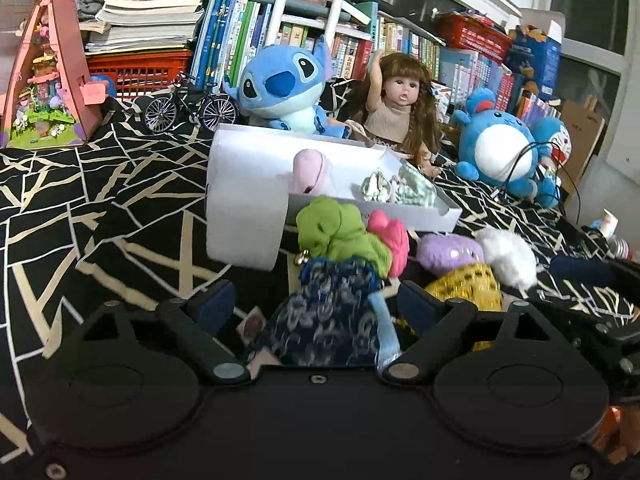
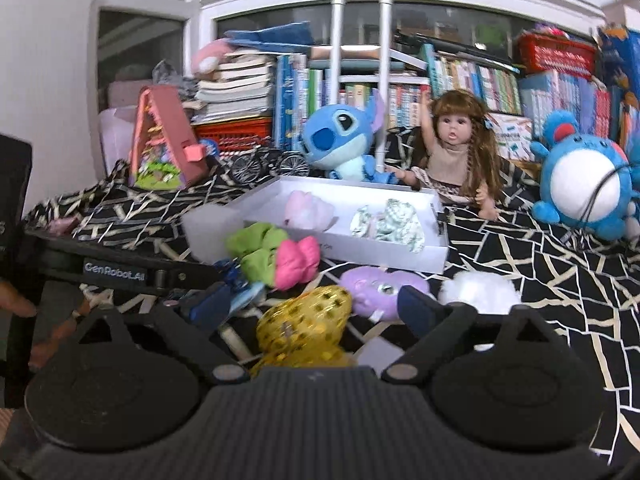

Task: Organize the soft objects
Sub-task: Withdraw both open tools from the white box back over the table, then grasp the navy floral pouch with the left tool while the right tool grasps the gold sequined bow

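Observation:
A pile of soft items lies on the patterned cloth before a white box (image 1: 404, 216) (image 2: 384, 254). My left gripper (image 1: 316, 300) is open around a dark blue patterned pouch (image 1: 328, 320), without closing on it. My right gripper (image 2: 316, 304) is open around a yellow sequined pouch (image 2: 304, 328) (image 1: 468, 284). Beyond lie a green item (image 1: 340, 232) (image 2: 260, 250), a pink one (image 1: 390, 236) (image 2: 296, 264), a purple one (image 1: 450, 254) (image 2: 372, 288) and a white fluffy one (image 1: 508, 254) (image 2: 476, 290). The box holds a pale pink plush (image 1: 310, 170) (image 2: 308, 208) and a mint floral item (image 1: 400, 188) (image 2: 388, 220).
A Stitch plush (image 1: 280, 84) (image 2: 340, 140), a doll (image 1: 400, 108) (image 2: 456, 152) and a blue round plush (image 1: 500, 148) (image 2: 584, 184) stand behind the box. A pink toy house (image 1: 48, 80) (image 2: 164, 144) and a model bicycle (image 1: 188, 104) are at the left. Books fill the back.

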Action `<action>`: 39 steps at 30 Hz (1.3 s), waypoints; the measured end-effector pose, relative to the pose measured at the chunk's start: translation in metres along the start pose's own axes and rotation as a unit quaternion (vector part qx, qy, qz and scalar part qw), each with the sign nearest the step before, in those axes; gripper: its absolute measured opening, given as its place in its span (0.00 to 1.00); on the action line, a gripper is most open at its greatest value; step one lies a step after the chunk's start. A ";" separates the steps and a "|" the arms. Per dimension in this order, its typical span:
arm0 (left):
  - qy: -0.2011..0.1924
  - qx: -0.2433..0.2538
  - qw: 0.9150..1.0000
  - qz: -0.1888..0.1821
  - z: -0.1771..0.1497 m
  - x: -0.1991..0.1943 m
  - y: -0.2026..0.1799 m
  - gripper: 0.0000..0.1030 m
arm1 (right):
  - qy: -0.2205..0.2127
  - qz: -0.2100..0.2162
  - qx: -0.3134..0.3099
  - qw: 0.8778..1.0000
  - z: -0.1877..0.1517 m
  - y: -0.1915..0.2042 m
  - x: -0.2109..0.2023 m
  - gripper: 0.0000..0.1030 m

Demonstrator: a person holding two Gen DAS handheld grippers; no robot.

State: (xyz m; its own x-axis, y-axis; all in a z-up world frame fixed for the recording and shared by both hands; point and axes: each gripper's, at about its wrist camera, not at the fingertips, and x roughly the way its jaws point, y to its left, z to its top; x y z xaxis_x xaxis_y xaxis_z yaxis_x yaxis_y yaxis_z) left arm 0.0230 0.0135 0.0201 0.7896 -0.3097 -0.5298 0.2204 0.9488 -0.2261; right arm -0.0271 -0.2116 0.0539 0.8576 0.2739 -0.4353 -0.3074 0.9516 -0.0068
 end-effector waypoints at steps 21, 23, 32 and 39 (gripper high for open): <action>0.010 0.031 0.999 0.002 -0.027 -0.005 0.008 0.89 | 0.060 -0.006 0.008 0.998 -0.023 0.017 0.019 0.97; 0.011 0.030 0.999 0.003 -0.028 -0.004 0.008 0.89 | 0.061 -0.006 0.011 0.998 -0.024 0.016 0.019 0.97; 0.015 0.029 0.999 0.010 -0.028 -0.004 0.005 0.89 | 0.055 -0.004 0.021 0.998 -0.026 0.014 0.021 0.97; 0.015 0.026 0.999 0.020 -0.029 -0.005 0.001 0.89 | 0.044 -0.002 0.020 0.999 -0.028 0.013 0.019 0.97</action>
State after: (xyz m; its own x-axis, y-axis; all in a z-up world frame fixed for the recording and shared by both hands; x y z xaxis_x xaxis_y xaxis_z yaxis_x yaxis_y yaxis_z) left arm 0.0028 0.0143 -0.0013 0.7814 -0.2729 -0.5612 0.2196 0.9620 -0.1619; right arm -0.0267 -0.1981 0.0201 0.8185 0.2574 -0.5136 -0.2847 0.9583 0.0267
